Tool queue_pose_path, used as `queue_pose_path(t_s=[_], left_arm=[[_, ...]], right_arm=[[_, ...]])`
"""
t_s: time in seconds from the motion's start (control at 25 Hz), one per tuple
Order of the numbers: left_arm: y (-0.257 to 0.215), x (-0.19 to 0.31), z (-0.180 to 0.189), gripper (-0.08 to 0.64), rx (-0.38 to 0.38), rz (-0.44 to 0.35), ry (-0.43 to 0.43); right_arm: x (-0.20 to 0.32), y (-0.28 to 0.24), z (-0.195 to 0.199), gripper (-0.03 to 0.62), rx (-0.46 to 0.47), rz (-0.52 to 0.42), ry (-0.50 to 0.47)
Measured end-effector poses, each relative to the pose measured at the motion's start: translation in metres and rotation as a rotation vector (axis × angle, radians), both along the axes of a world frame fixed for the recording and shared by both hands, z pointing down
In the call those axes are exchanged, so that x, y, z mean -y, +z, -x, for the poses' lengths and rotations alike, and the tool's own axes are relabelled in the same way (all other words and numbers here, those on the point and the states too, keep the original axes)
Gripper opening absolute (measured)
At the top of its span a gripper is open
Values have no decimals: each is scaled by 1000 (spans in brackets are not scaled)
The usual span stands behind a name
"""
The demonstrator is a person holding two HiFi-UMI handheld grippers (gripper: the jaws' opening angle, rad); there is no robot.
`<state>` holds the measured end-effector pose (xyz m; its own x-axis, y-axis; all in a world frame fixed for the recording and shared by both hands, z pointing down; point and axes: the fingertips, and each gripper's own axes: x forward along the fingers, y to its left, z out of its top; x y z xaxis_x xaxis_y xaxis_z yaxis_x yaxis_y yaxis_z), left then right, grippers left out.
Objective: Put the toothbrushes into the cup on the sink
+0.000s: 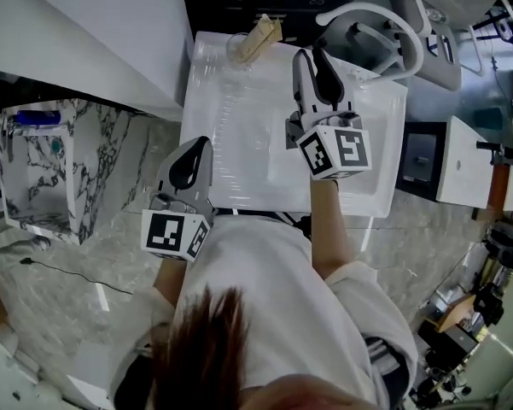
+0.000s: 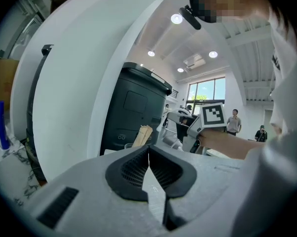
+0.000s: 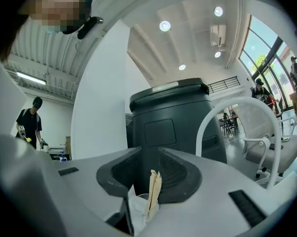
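We judge beige wooden toothbrushes (image 1: 263, 36) in far clear cup (image 1: 236, 50) light, stiff; grip @ mid-handle. Left gripper (image 1: 198, 148) clenched, empty; right gripper (image 1: 314, 58) released.

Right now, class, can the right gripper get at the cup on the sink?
Probably yes. The right gripper hangs over the sink, jaws apart and aimed at the cup, with nothing in the way; toothbrushes already stand in it.
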<state>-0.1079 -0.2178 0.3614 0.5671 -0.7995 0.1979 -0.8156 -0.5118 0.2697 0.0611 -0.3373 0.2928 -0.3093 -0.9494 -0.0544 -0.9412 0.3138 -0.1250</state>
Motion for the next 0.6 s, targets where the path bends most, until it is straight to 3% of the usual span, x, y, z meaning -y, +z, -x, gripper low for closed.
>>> queue_pose_path(t_s=[0.2, 0.6], left_arm=[[-17, 0, -7, 17, -8, -40, 14], [-37, -1, -16, 17, -6, -68, 39]], right_arm=[[-32, -31, -1, 58, -8, -54, -12], [-92, -72, -17, 20, -11, -106, -26]])
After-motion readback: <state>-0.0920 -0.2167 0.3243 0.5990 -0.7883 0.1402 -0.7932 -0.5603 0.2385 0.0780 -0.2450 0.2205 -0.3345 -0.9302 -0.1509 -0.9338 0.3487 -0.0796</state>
